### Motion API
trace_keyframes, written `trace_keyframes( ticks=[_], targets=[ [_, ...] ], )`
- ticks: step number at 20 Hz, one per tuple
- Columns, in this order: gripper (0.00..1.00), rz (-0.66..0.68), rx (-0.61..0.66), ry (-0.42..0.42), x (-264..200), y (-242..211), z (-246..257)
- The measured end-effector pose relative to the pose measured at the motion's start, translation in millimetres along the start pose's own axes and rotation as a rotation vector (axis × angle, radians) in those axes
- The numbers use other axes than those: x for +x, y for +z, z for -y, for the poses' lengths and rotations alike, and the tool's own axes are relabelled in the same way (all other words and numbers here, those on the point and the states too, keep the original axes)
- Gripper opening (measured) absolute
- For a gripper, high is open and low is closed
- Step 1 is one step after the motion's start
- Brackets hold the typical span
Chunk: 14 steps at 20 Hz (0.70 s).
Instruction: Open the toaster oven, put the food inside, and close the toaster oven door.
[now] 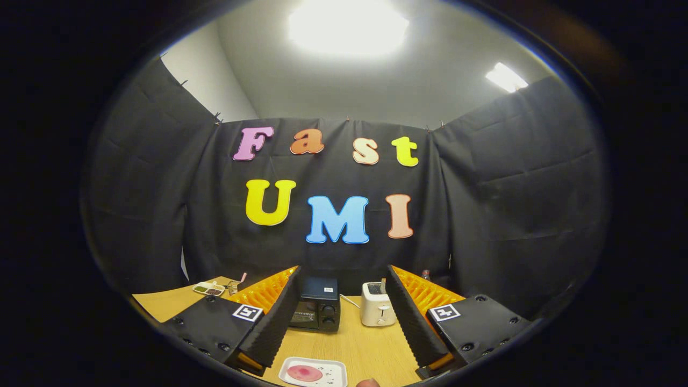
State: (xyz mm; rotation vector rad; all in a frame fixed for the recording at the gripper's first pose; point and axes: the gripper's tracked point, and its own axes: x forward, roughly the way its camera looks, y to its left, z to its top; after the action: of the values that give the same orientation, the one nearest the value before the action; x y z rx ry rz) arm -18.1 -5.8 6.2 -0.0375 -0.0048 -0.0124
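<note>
A black toaster oven (pixel 317 310) stands on the wooden table (pixel 365 344), beyond my fingers and a little left of the gap between them; its door looks closed. A white tray (pixel 313 372) lies on the table between my fingers, closer in, and holds a round pink piece of food (pixel 304 372). My gripper (pixel 344 285) is open, held above the table with nothing between its fingers (pixel 279 317). The left finger covers the oven's left edge.
A white slot toaster (pixel 377 310) stands right of the oven. A small white dish with dark and green contents (pixel 208 289) sits at the table's far left. Something small, round and brownish (pixel 368 383) lies beside the tray. Black cloth walls close off the booth.
</note>
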Motion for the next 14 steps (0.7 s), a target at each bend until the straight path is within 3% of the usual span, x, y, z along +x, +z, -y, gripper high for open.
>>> trace_keyframes(
  ticks=[8,14],
  targets=[
    [0.97,-0.009,0.008,-0.018,-4.5,-2.2,6.7],
    [0.97,-0.016,-0.010,0.017,2.4,-6.1,0.6]
  ],
)
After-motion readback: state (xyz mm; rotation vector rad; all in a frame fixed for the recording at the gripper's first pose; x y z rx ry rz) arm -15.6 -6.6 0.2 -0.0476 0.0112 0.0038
